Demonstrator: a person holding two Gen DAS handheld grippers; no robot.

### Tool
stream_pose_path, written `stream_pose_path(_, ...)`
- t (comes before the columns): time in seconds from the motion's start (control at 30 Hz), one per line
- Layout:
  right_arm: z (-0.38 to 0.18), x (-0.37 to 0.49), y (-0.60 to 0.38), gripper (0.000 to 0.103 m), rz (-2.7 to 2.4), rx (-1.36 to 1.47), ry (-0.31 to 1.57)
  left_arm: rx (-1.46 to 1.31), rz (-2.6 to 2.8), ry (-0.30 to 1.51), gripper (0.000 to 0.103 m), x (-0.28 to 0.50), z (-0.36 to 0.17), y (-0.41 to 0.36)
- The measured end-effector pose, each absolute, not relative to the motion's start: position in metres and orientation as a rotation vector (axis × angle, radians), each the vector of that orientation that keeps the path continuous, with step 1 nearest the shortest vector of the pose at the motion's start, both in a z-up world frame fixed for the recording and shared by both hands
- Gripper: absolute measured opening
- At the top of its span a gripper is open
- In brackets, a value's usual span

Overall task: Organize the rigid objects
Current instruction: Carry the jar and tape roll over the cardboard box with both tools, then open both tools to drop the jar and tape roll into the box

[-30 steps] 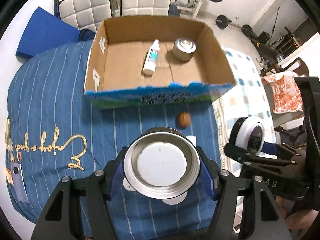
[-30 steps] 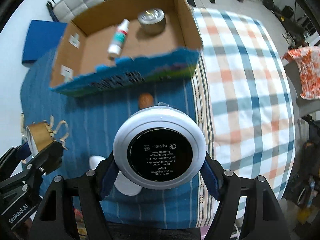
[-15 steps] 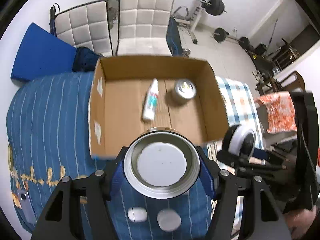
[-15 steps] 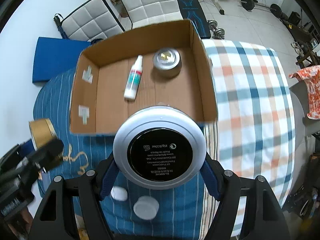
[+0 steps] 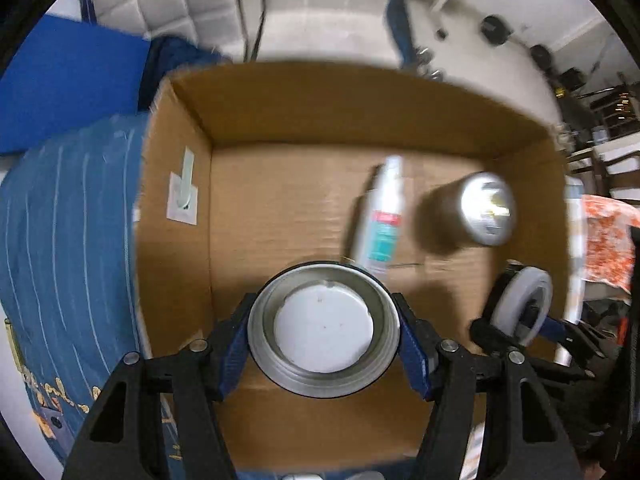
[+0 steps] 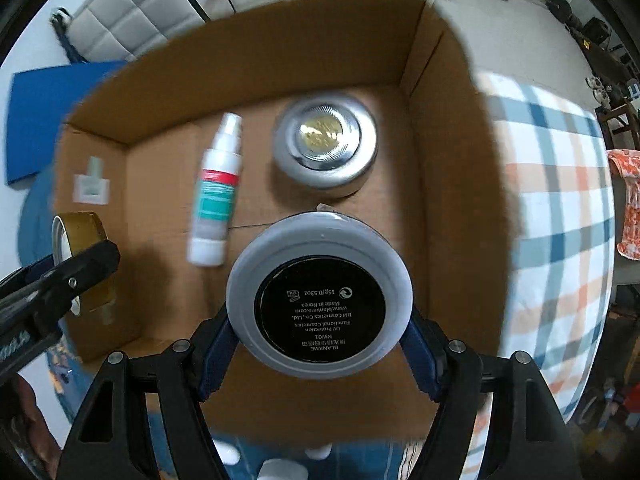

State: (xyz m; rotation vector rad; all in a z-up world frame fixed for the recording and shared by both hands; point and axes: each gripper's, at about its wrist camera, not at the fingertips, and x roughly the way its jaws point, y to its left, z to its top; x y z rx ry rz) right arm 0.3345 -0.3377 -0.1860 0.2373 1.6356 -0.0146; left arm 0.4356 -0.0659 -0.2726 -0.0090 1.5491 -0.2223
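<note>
My left gripper [image 5: 324,330] is shut on a round metal tin [image 5: 324,326] with a white base and gold side, held over the left part of the open cardboard box [image 5: 176,280]. My right gripper [image 6: 319,312] is shut on a round grey cosmetic compact [image 6: 319,300] with a black label, held over the box's right part [image 6: 440,160]. In the box lie a white spray bottle [image 6: 218,192] and a silver round tin [image 6: 325,142]; both also show in the left wrist view, the bottle [image 5: 382,220] and the tin [image 5: 480,210]. The compact shows at right in the left view [image 5: 520,304].
The box sits on a bed with a blue striped cover [image 5: 68,240] at left and a checked blanket [image 6: 560,220] at right. White padded chairs [image 6: 132,12] stand behind the box. Small white objects [image 6: 280,468] lie on the cover near the box's front edge.
Both grippers have moved forward and down, from in front of the box to over its inside, each still holding its round item. The box now fills both views.
</note>
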Motion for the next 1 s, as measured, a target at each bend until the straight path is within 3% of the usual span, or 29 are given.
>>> stream_pose_path(0.47,-0.263,0.363,-0.332,0.077,-0.022,0.172,1.793,0.036,-0.162,1.686,0.062,0.453,-0.361,-0.063)
stream_pose_path(0.83,-0.268,0.377,-0.321,0.081,-0.03,0.13,1.821,0.069,-0.151,1.704,0.063,0.466,-0.36,-0.069)
stream_pose_path(1.0,-0.249,0.376,-0.327,0.094,-0.03,0.199,1.788,0.057,-0.127,1.665,0.067,0.467,-0.342,-0.067)
